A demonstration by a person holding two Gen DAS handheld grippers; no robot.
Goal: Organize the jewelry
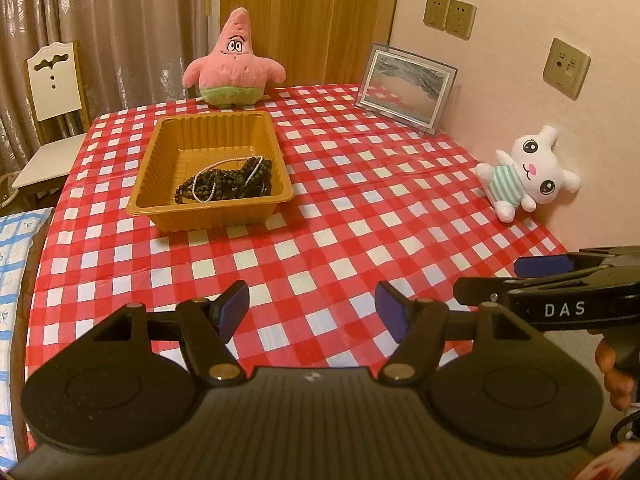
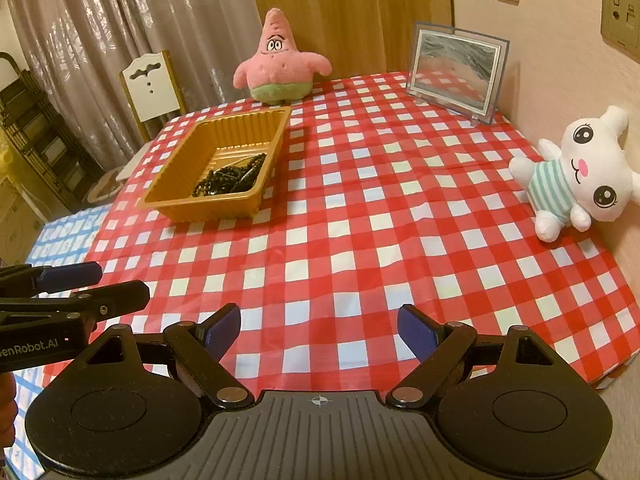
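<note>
A gold plastic tray (image 1: 160,184) (image 2: 176,172) sits on the red-and-white checked tablecloth, left of centre. Inside it lie tangled dark bead strands (image 1: 232,182) (image 2: 230,178) and a thin pale bead chain (image 1: 208,190). My left gripper (image 1: 312,312) hovers over the near part of the table, open, nothing between its blue pads. My right gripper (image 2: 320,330) is beside it, also open and empty. Each gripper shows in the other's view as a black arm with a blue pad at the side edge (image 1: 544,266) (image 2: 72,274). Both stand well short of the tray.
A pink star plush (image 1: 234,64) stands at the table's far edge behind the tray. A framed sand picture (image 1: 406,88) leans at the back right. A white bunny plush (image 1: 528,174) lies against the right wall. A white chair (image 1: 52,120) is at the left.
</note>
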